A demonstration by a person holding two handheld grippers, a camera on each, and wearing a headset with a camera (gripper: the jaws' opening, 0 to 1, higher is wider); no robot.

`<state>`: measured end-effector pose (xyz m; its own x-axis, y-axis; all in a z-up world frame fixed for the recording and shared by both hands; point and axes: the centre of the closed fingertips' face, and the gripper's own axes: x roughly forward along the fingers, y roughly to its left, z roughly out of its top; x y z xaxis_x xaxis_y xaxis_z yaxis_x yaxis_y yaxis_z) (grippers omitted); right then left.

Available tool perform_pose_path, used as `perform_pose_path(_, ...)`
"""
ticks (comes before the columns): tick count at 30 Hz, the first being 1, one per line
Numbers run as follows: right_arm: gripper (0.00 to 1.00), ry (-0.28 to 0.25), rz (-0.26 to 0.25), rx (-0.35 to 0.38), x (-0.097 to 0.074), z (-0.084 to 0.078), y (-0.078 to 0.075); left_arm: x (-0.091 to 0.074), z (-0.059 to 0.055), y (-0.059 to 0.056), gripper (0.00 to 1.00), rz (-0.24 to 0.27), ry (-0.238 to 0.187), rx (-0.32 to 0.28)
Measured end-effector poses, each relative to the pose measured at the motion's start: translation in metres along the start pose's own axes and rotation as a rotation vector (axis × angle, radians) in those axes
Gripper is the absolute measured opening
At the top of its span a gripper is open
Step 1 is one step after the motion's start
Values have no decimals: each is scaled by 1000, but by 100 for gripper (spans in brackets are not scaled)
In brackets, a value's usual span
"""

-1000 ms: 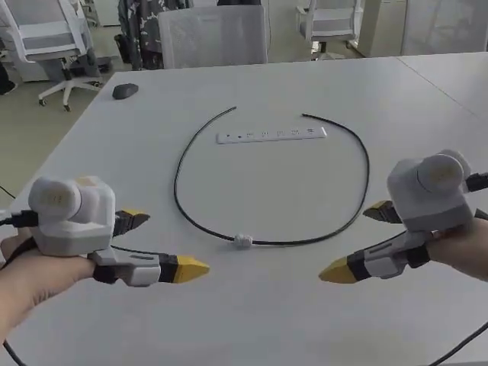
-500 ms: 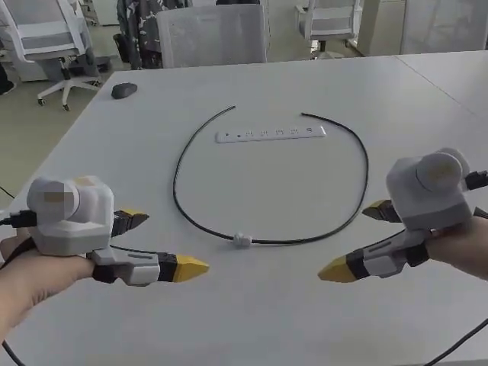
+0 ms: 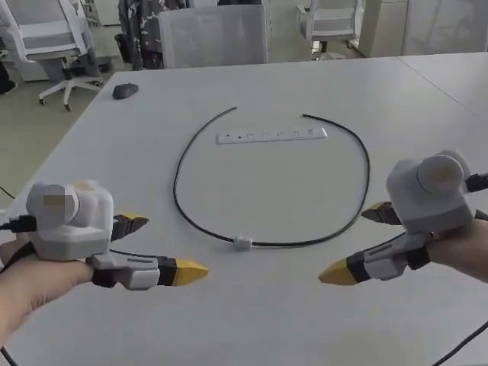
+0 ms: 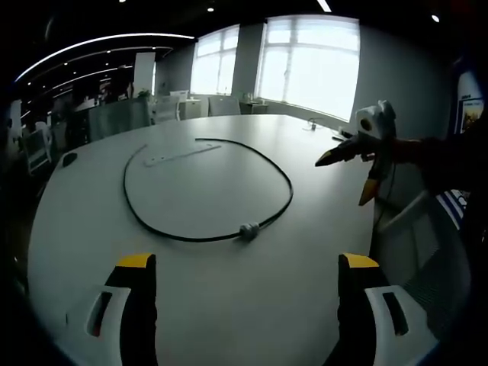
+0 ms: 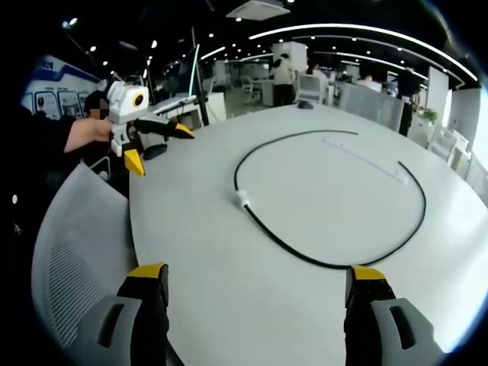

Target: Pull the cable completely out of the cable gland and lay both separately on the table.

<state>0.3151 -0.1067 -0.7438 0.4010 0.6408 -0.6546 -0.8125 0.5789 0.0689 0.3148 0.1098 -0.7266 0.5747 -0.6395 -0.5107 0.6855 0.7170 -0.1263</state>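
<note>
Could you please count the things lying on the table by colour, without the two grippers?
Black: 2, the cable and the mouse
White: 2, the cable gland and the power strip
Total: 4

Open table point(image 3: 259, 309) fronting cable gland point(image 3: 242, 242); power strip point(image 3: 271, 135) beyond.
</note>
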Motion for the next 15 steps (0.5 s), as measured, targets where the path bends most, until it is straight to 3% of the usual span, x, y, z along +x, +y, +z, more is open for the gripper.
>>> perform_pose_path(15, 91, -24, 1, -48, 3, 11, 0, 3, -2, 0, 99, -11, 6, -6)
